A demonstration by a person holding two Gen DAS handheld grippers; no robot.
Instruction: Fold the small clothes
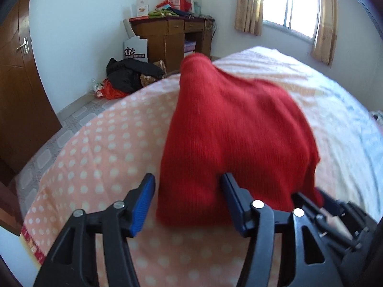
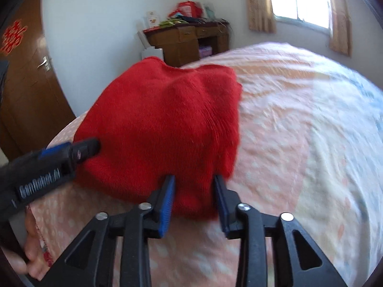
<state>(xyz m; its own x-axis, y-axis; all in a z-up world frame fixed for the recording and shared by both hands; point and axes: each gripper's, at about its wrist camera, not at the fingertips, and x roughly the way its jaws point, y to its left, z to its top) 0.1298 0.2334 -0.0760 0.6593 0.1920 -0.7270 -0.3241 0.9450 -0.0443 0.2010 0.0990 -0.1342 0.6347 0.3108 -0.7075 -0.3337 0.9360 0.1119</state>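
Red knit fabric fills the middle of both wrist views: a small red knitted garment (image 1: 229, 129) lies bunched on a bed covered by a peach sheet with white dots (image 1: 95, 162), its near hem toward me and its length running away from the jaws toward the far edge of the bed, where one end humps up. I hold a gripper in each hand, both angled down at the near hem. My left gripper (image 1: 188, 205) stands with its jaws spread apart; the hem's left corner lies in the gap, the right blue pad (image 1: 231, 191) touching or pushing into the cloth, the left blue pad (image 1: 143, 203) standing just clear of the edge, so nothing is pinched there. In the right wrist view my right gripper (image 2: 194, 203) also has its jaws parted, narrower than the left, with a fold of the garment (image 2: 162, 117) between the pads; the blur keeps me from telling whether the pads press the cloth, and I judge they merely flank it. The left gripper (image 2: 71, 153) shows here too, reaching in from the left, its tip against the garment's left side. Neither hand is clearly nearer; both sit at the same near edge, side by side. I judge the coming move depends on that hem, which lies directly ahead of both jaws.
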